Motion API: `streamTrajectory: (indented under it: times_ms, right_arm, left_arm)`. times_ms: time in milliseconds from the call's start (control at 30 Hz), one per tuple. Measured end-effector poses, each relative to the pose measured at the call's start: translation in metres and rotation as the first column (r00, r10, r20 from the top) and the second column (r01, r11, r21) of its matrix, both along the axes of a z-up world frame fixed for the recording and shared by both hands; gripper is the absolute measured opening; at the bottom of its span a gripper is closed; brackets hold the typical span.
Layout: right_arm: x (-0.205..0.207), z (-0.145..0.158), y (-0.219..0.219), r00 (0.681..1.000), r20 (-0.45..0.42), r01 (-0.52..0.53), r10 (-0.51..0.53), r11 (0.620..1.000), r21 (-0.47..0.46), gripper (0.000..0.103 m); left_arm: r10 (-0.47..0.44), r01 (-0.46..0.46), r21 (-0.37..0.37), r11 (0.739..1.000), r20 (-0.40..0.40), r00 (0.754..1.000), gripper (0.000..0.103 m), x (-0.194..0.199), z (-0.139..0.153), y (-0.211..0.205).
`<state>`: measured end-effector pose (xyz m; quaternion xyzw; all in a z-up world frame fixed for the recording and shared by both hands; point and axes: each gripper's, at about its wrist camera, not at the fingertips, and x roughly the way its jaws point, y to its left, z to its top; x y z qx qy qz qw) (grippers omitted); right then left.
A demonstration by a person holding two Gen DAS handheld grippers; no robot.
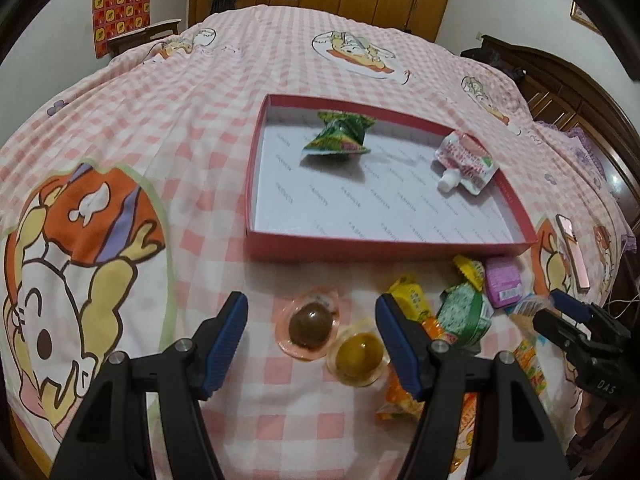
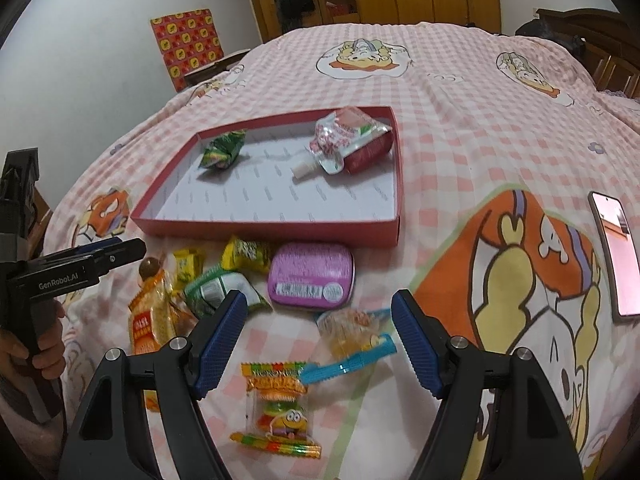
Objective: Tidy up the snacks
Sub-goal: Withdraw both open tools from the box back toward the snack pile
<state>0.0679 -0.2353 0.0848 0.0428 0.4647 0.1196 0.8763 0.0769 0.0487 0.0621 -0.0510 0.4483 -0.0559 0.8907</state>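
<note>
Presently, both the left hand-held gripper (image 1: 310, 310) and right hand-held gripper (image 2: 318, 306) are held released above loose snack packets (image 2: 224, 280) scattered on the pink checked bed (image 1: 200, 120) beside the shallow red cardboard box (image 1: 384, 242).

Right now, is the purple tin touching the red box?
Apart. The right wrist view shows a strip of bedspread between the purple tin and the red box wall.

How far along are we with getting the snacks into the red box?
Early. Done: the red box holds a green packet, a spouted pouch and a dark red pack. In hand: nothing; the left gripper and right gripper hover over the pile, jaws open. Left: two jelly cups, the purple tin, the burger gummy and other packets beside them.
</note>
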Motion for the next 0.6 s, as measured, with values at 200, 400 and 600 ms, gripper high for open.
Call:
streamTrajectory:
  times_ms: [200, 400, 600]
  right_arm:
    - [-0.003, -0.015, -0.005, 0.999, -0.035, 0.02, -0.02, 1.0, -0.004, 0.076]
    - [-0.002, -0.024, -0.004, 0.999, -0.048, 0.016, -0.016, 1.0, -0.009, 0.076]
    - [-0.001, -0.031, 0.001, 0.999, -0.049, 0.009, -0.011, 0.999, -0.039, 0.076]
  left_arm:
    - [-0.001, 0.001, 0.004, 1.0, -0.01, 1.0, 0.07, 0.001, -0.009, -0.001]
    - [0.002, -0.001, 0.013, 1.0, -0.012, 1.0, 0.07, 0.003, -0.019, 0.0]
    - [-0.003, 0.002, 0.014, 1.0, 0.013, 1.0, 0.07, 0.001, -0.024, 0.0]
